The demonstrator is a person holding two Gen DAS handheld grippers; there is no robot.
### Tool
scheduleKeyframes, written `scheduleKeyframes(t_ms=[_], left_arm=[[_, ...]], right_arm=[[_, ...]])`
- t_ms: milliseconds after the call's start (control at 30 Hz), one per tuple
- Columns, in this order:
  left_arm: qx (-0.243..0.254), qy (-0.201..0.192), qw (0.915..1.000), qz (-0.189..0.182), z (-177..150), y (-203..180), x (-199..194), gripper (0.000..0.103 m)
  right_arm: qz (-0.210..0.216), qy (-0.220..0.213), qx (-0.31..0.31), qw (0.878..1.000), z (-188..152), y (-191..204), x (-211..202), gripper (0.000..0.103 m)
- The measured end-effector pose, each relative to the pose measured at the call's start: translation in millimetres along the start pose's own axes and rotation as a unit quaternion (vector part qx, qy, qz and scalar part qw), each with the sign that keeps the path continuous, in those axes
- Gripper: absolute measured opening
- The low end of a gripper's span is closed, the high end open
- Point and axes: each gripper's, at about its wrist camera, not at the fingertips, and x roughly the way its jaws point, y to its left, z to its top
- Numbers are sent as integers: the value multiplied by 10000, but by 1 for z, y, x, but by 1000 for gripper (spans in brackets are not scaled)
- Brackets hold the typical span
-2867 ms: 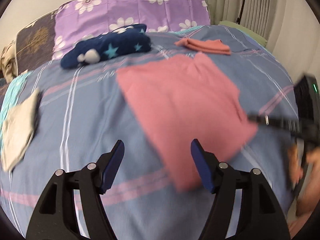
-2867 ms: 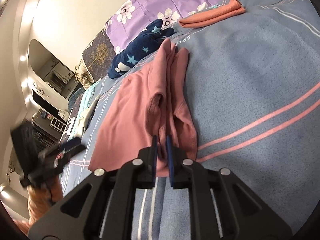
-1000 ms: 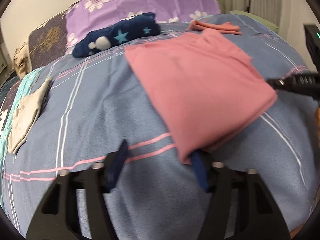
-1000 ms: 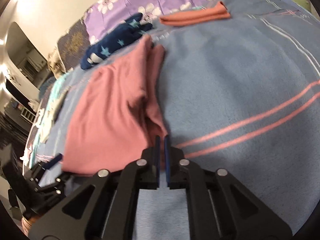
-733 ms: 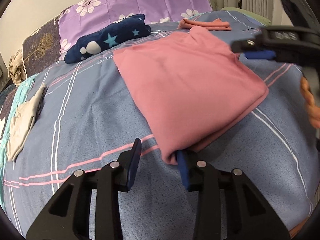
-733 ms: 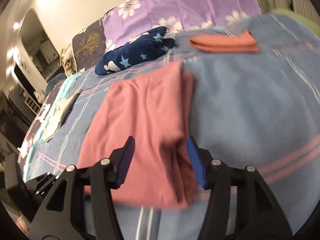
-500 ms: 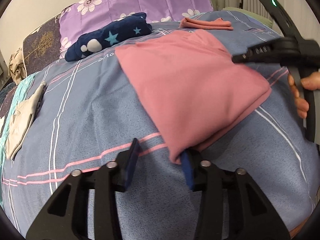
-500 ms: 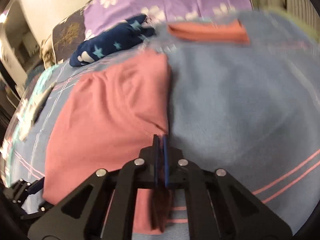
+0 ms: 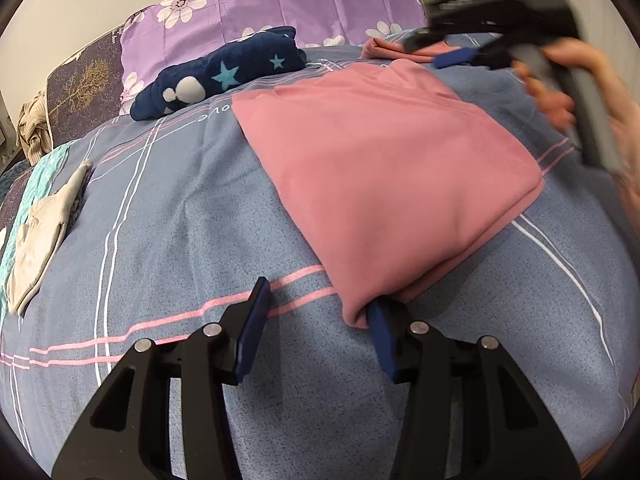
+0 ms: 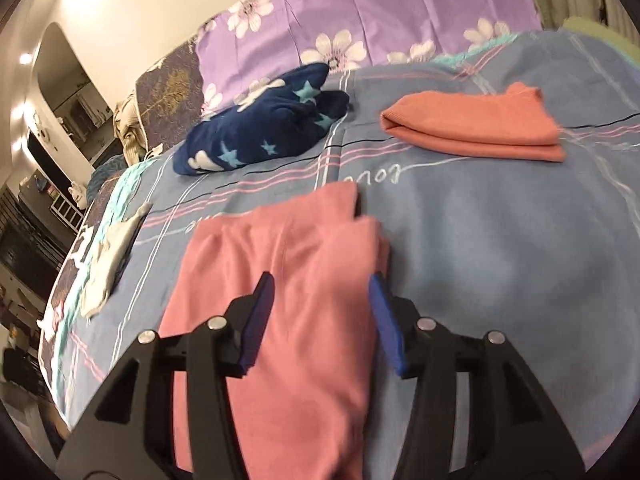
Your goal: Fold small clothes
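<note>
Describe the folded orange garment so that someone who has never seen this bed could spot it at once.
Start at the purple floral pillow at the head of the bed. Just in front of it on the blue plaid bedspread lie two items: a navy star-print bundle and, to its right in the right wrist view, the orange garment. It is neatly folded flat, smaller and more orange than the pink garment.

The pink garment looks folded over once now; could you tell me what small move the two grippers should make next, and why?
Probably bring the right gripper, whose jaws are opening above the cloth, down onto the far corner of the pink garment. The left gripper is open at the near corner, one finger tucked under it, so both corners could be pinched for the next fold.
</note>
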Motion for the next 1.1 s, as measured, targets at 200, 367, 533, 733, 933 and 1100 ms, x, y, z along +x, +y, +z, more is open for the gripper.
scheduleKeyframes(t_ms=[200, 367, 533, 733, 933, 1100], left_arm=[[-26, -2, 10000, -29, -1, 1, 0, 49], [-28, -2, 10000, -33, -2, 0, 0, 50], [-35, -8, 10000, 5, -2, -1, 0, 52], [-20, -8, 9999, 100, -2, -3, 0, 52], [-83, 6, 9999, 64, -2, -2, 0, 53], [-116, 11, 9999, 3, -2, 0, -3, 53]], right_arm=[[-469, -436, -496, 9967, 10, 8, 8, 0], [-49, -25, 379, 9993, 5, -50, 20, 4], [439, -279, 594, 9969, 6, -48, 2, 66], [-57, 391, -524, 9978, 9, 8, 29, 5], [-83, 235, 116, 9996, 4, -38, 36, 5], [-44, -193, -175, 9997, -4, -26, 8, 31]])
